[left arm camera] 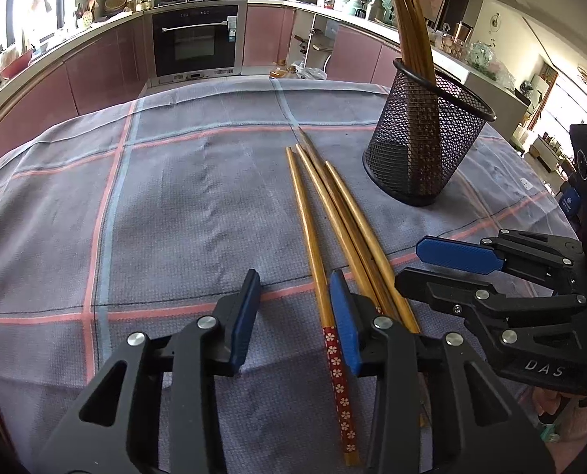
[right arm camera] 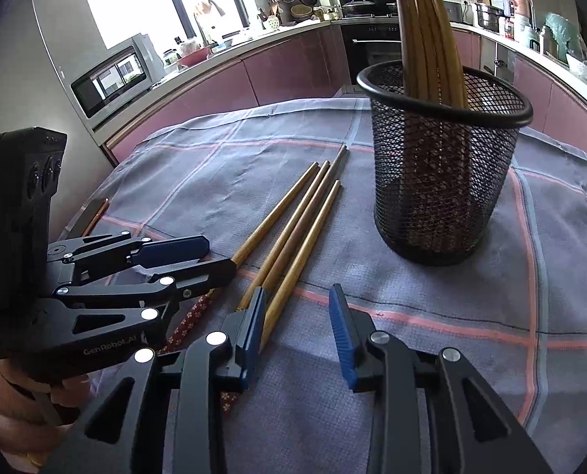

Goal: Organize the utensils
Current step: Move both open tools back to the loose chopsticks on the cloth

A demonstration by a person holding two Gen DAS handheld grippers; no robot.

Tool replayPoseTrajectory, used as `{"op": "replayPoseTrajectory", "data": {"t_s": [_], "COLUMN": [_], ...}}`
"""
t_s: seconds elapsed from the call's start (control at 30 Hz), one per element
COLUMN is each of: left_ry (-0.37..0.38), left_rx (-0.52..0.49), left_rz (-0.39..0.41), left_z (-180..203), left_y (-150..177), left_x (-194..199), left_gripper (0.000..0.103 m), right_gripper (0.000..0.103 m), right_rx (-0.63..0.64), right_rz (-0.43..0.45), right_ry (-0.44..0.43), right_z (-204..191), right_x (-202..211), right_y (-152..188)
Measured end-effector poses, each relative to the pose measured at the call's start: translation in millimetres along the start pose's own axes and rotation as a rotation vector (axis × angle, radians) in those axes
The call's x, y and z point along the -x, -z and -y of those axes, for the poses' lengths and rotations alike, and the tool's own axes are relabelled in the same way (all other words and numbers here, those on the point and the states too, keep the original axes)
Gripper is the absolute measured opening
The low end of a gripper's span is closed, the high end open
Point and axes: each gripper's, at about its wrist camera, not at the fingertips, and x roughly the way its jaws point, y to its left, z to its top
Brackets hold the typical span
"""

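From my left camera I see four wooden chopsticks (left arm camera: 332,237) lying side by side on the checked tablecloth (left arm camera: 155,217), tips pointing away toward the black mesh holder (left arm camera: 427,138). The holder stands upright on the cloth to the right of them, apart from them, with several more chopsticks (left arm camera: 407,27) leaning inside it; their tops run out of the picture.

My left gripper (left arm camera: 297,320) is partly open. The leftmost chopstick, the one with a red flowered handle (left arm camera: 338,379), runs between its fingers close against the right blue pad (left arm camera: 344,324); whether that pad touches it I cannot tell, and the left pad stands clear. The handle ends of the other three are hidden behind that finger.

My right gripper (right arm camera: 297,331) is also partly open with only cloth between its pads. Its left pad (right arm camera: 254,328) sits over the handle ends of the loose chopsticks, covering them, so contact is unclear. In the right camera the left gripper's fingers (right arm camera: 175,251) cover the flowered handle. A hand (right arm camera: 13,407) shows at the lower left edge, mostly cut off.
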Motion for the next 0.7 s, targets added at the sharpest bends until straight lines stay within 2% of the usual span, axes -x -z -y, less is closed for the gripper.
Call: {"op": "replayPoseTrajectory", "data": {"t_s": [0.13, 0.27, 0.37, 0.7], "left_ry": [-0.004, 0.007, 0.008, -0.016], "left_rx": [-0.004, -0.001, -0.002, -0.052], "left_rz": [0.000, -0.003, -0.005, -0.019], "left_z": [0.5, -1.9, -2.3, 5.2], "left_y": [-0.3, -0.6, -1.4, -18.6], "left_x": [0.2, 0.4, -0.2, -15.0], "left_gripper": [0.036, 0.029, 0.029, 0.029], "right_gripper": [0.032, 0.027, 0.024, 0.024], "right_rx": [0.009, 0.005, 0.003, 0.008], "right_rz": [-0.016, -0.020, -0.026, -0.040], "right_ry": [0.015, 0.023, 0.034, 0.059], "right_z": [-3.4, 1.4, 4.8, 6.6], "right_x": [-6.6, -3.5, -1.7, -10.0], "right_y": [-1.7, -1.2, -1.0, -8.2]}}
